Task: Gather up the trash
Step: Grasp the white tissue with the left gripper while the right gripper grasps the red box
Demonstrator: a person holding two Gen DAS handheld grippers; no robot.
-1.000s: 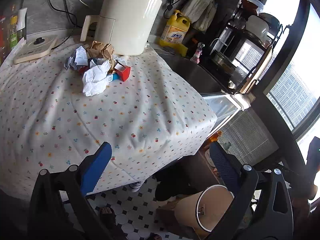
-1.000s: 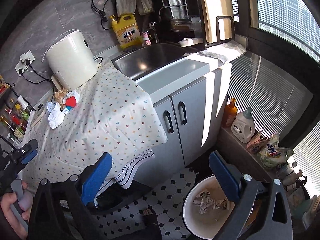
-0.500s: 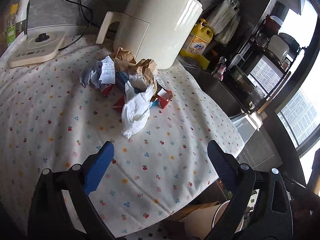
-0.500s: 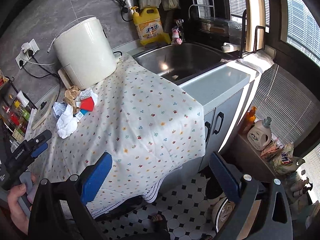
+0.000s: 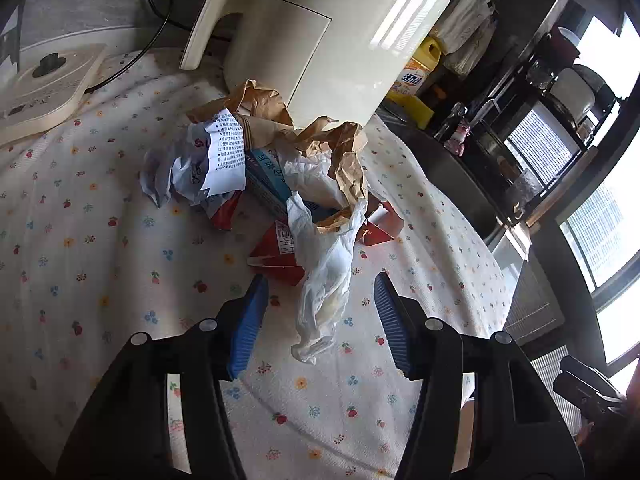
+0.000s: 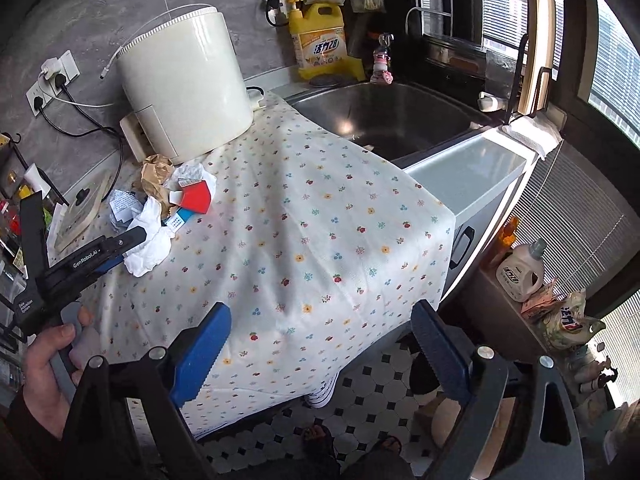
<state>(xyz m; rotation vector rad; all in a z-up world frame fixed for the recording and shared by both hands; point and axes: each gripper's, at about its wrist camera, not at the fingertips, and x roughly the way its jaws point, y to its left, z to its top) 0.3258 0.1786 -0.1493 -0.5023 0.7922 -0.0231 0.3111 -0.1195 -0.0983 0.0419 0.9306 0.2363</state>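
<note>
A heap of trash lies on the flowered tablecloth [image 5: 100,264] in front of a cream appliance [image 5: 336,40]: a white tissue [image 5: 326,280], crumpled brown paper [image 5: 340,152], a printed leaflet [image 5: 226,148], a blue box [image 5: 266,184] and red cartons [image 5: 276,256]. My left gripper [image 5: 320,316] is open, its fingers on either side of the tissue's lower end. The right wrist view shows the same heap [image 6: 168,200] with the left gripper [image 6: 116,248] at it. My right gripper [image 6: 320,348] is open and empty, off the table's front edge above the floor.
A flat cream scale [image 5: 44,84] lies at the table's back left. A steel sink [image 6: 392,116] and yellow detergent jug [image 6: 320,40] are to the right. A bottle [image 6: 520,268] and bags [image 6: 564,316] stand on a low shelf. Tiled floor [image 6: 368,384] lies below.
My left gripper has moved in close to the trash heap and narrowed around the white tissue. My right gripper has moved nearer the table and tilted up; the bin has left its view.
</note>
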